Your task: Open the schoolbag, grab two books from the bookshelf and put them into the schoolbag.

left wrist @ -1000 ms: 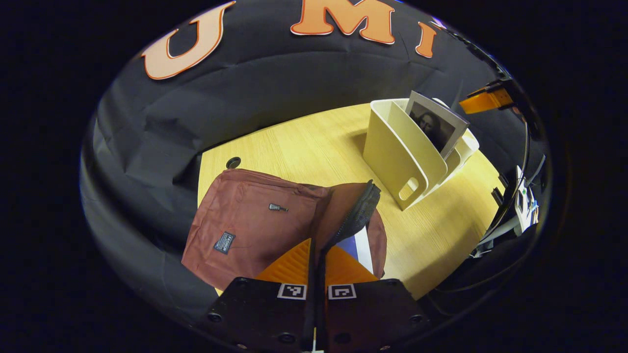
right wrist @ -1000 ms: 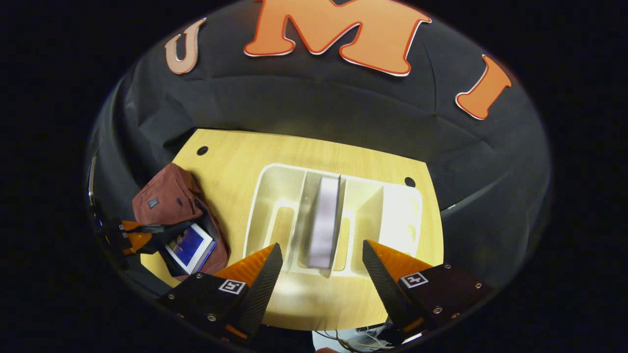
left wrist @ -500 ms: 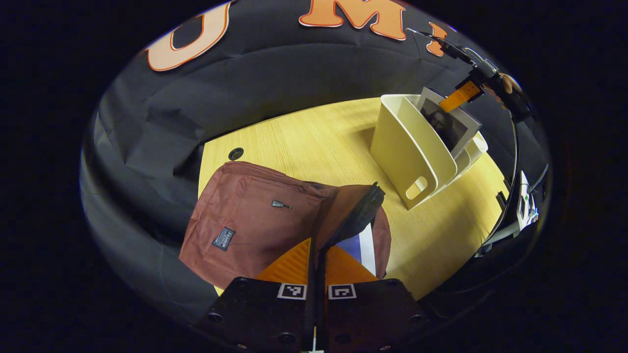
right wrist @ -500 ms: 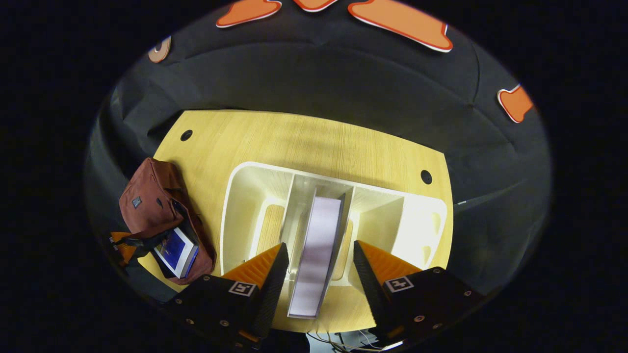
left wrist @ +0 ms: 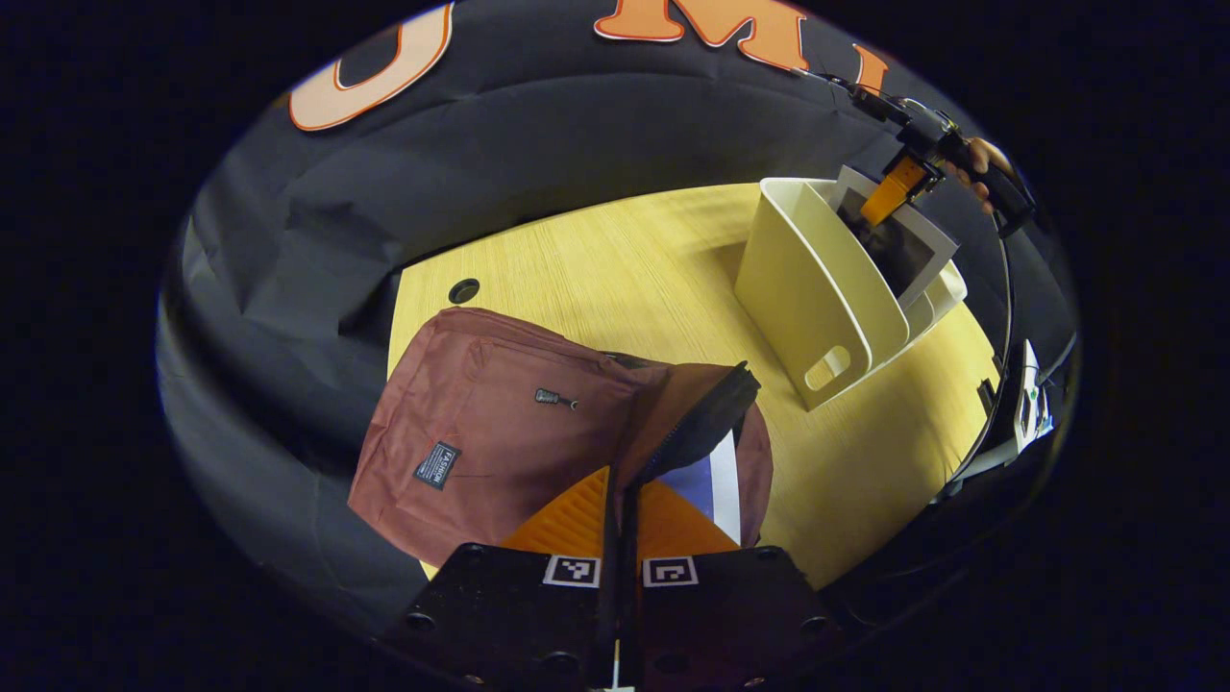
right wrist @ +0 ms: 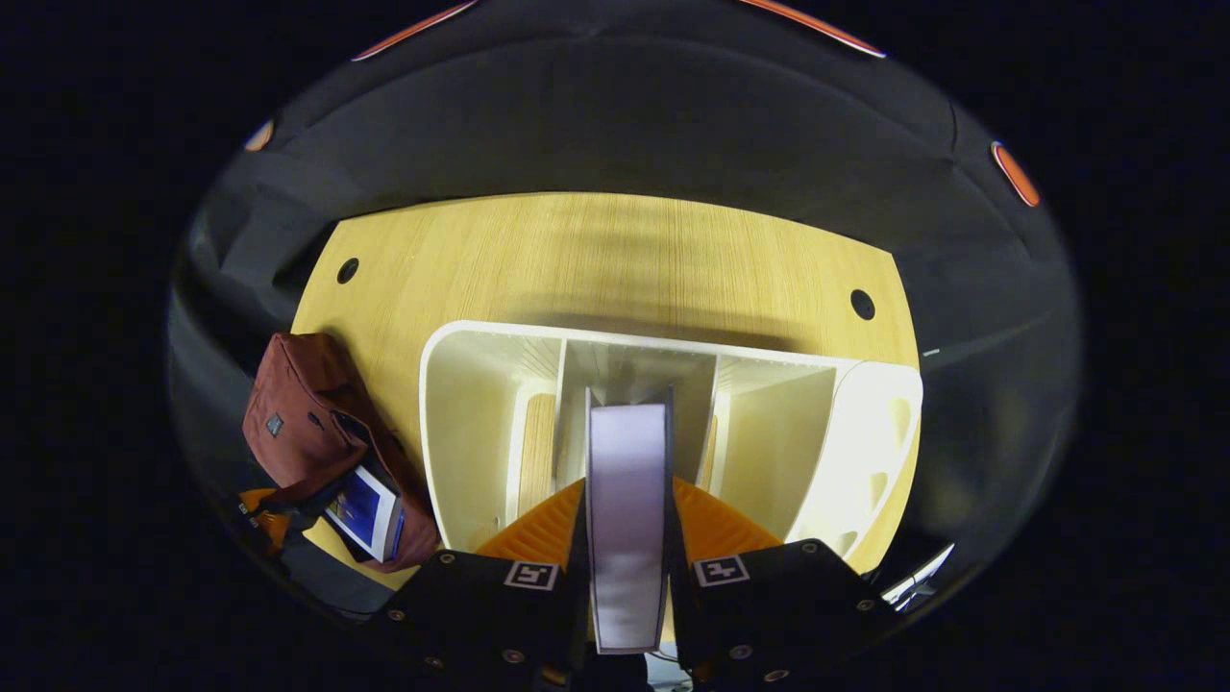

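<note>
One book [right wrist: 627, 509] stands clamped between the right gripper [right wrist: 627, 524] fingers at its top edge; thin, stiff, probably light.

Left gripper [left wrist: 622, 514] is closed on the schoolbag [left wrist: 500, 432] flap.

left gripper view overlooks schoolbag [left wrist: 500, 423]; right gripper view looks down into bookshelf [right wrist: 480, 404].

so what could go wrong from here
The right gripper pinches the book only at its top edge, so it might slip or drag the light shelf along when lifted. The left gripper holds the bag flap; the opening already holds one book, so entry looks tight.
</note>
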The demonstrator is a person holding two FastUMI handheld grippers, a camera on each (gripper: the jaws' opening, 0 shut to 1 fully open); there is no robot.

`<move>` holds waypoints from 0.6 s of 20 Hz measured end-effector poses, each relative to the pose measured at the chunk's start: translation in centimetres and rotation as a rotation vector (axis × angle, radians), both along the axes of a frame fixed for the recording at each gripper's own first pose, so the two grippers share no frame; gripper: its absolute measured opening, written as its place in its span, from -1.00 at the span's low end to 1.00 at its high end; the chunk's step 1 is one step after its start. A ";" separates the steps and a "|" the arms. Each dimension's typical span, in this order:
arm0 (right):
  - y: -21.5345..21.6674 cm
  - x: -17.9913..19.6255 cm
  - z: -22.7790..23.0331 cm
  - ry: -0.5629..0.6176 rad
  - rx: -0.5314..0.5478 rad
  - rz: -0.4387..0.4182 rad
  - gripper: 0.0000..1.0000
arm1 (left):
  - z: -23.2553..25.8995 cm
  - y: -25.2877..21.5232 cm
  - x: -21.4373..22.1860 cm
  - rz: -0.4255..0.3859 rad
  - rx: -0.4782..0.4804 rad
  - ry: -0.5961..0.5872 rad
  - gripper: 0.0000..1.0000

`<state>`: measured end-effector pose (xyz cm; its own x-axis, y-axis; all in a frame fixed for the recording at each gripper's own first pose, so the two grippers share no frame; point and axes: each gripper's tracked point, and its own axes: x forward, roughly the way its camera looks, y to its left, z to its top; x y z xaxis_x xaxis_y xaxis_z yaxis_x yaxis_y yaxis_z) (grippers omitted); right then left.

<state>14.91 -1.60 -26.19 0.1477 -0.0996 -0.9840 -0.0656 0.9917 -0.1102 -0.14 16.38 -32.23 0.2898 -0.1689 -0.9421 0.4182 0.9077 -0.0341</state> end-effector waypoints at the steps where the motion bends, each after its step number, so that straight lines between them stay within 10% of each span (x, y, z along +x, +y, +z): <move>1: 0.0 -0.2 0.1 0.003 0.004 0.004 -0.12 | -0.1 0.0 0.0 -0.003 -0.002 -0.001 -0.96; 12: -0.7 -1.4 11.3 -0.162 0.042 -0.028 -0.34 | 0.2 0.3 -0.4 -0.006 -0.044 -0.021 -0.96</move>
